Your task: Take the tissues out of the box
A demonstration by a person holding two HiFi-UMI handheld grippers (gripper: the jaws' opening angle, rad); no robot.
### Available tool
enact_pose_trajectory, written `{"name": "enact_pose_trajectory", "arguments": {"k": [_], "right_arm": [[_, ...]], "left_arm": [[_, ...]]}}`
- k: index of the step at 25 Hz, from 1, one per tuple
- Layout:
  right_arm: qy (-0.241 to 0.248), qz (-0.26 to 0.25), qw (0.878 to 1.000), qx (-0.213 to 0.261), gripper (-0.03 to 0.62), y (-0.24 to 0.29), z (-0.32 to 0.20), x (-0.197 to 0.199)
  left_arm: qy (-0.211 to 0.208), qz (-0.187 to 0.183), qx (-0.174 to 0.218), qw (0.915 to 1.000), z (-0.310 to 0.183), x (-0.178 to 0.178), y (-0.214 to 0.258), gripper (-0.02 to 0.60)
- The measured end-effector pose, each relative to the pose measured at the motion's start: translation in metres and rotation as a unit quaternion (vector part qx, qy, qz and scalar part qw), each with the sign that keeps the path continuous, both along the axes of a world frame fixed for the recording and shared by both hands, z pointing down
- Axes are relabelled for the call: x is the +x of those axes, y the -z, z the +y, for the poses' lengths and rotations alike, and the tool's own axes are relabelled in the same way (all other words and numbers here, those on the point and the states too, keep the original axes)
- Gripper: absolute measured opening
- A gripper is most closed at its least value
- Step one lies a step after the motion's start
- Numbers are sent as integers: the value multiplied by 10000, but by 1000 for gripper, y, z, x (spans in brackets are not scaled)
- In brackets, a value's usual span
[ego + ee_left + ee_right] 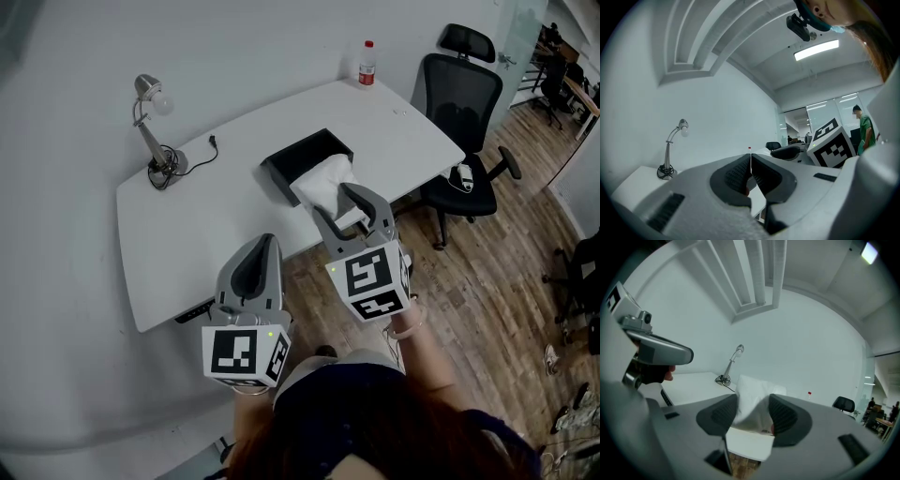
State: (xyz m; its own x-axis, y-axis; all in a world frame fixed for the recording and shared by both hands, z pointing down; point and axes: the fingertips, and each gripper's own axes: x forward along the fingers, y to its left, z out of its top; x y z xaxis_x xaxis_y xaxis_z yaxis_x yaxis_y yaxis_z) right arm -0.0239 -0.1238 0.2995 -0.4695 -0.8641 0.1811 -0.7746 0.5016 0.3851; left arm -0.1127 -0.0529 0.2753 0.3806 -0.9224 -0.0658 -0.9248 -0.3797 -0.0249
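Left claw: grey plastic left claw [750, 159] with black ribbed pads, nearest the body, jaws pressed together on nothing, idle to the left of the working claw.
Right claw: matching grey right claw [753, 400] with a black-and-white marker cube, jaws clamped on the soft white stack of tissues [751, 384], pads sunk into both sides.
Tissues: bunched and creased between the pads, top corner fanning up past the jaw tips; far end trailing back to the box just beyond the claw, whether clear of the rim hard to tell.
Step in hand: probably the lift-out, begun but not finished.
Doing it well: best drawn up and toward the body in one smooth pull, grip firm, no twisting; thin paper likely to tear or shed loose sheets if snagged on the rim.
Spare claw: free to pin the box down if it rides along, probably light for its size.
Box: black rectangular open-topped box [275, 180], hard straight walls, matte, just past the right claw's tips, near the table's front edge.
Table: smooth white rounded-corner table [206, 220], slick, likely little friction to hold the box.
Beyond, left of the claw: chrome gooseneck desk lamp [150, 131] with a looped black cord.
Farthest: clear plastic bottle [367, 64] with a red cap at the far corner; black mesh office chair [461, 103] to the right, on a brown wood-plank floor [487, 291].
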Motion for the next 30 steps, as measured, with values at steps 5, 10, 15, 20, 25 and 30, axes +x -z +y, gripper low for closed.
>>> {"name": "enact_pose_trajectory", "arguments": {"k": [5, 10, 15, 20, 25, 30], "right_arm": [[46, -32, 10000, 32, 224, 1, 7, 8], [112, -124, 9999, 28, 222, 4, 15, 19], [274, -288, 9992, 73, 222, 10, 26, 28], [421, -347, 9985, 94, 222, 15, 40, 38], [549, -357, 9978, 114, 222, 17, 55, 50], [668, -398, 9969, 152, 221, 19, 69, 61]], "left_arm": [[31, -15, -46, 10000, 3, 10, -2, 26], [57, -34, -85, 9999, 8, 22, -3, 25], [167, -59, -85, 9998, 16, 33, 1, 25], [281, -65, -97, 9995, 26, 44, 4, 25], [381, -93, -115, 9992, 39, 58, 2, 26], [482, -95, -155, 9987, 52, 70, -1, 25]]}}
